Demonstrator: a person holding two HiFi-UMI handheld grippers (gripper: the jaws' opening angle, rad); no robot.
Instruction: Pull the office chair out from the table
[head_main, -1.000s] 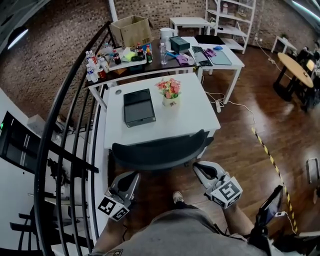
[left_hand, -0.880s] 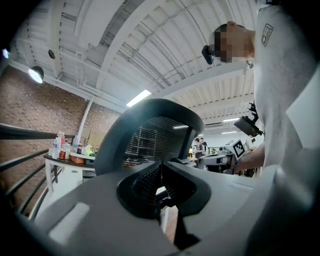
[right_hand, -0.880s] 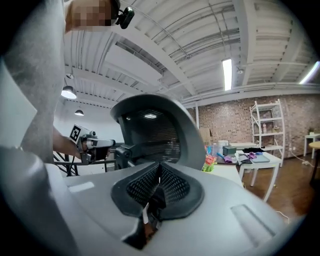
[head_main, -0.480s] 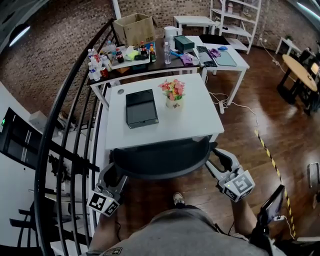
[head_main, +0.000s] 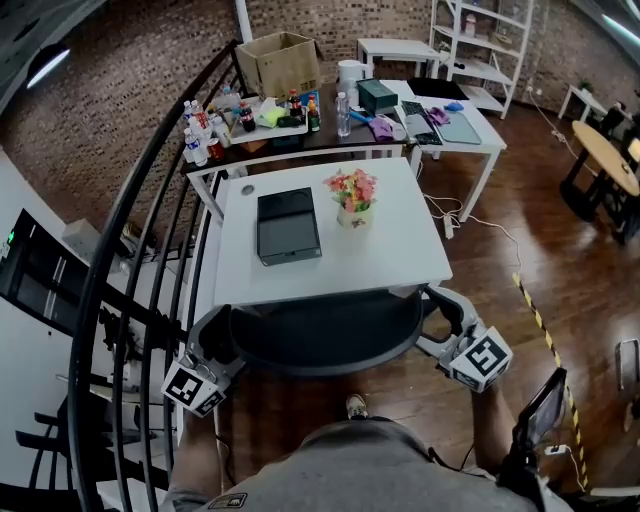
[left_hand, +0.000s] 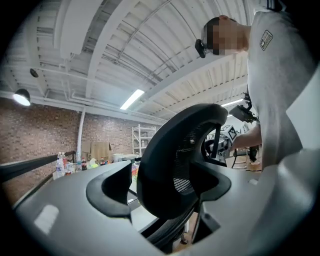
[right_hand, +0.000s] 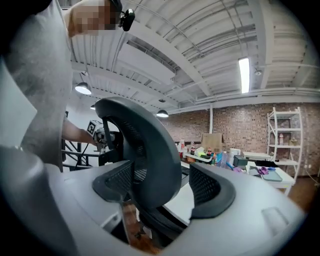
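The black office chair (head_main: 320, 338) stands at the near edge of the white table (head_main: 400, 255), its curved backrest toward me. My left gripper (head_main: 213, 345) is at the backrest's left end and my right gripper (head_main: 447, 318) at its right end. Both have just been opening, and their jaws now stand wide apart. In the left gripper view the mesh backrest (left_hand: 185, 155) rises between the jaws of the left gripper (left_hand: 165, 187). In the right gripper view the backrest (right_hand: 150, 150) likewise stands between the spread jaws of the right gripper (right_hand: 167, 187), and the pads do not press on it.
A dark closed laptop (head_main: 289, 226) and a pot of flowers (head_main: 352, 190) sit on the white table. A black curved railing (head_main: 150, 250) runs close along the left. Behind is a dark table (head_main: 300, 135) crowded with bottles and a cardboard box. Wooden floor lies to the right.
Both grippers' jaws, together a second ago, have spread wide. The grippers have shifted outward and forward to the backrest's two ends. The chair back now sits nearer the table edge.
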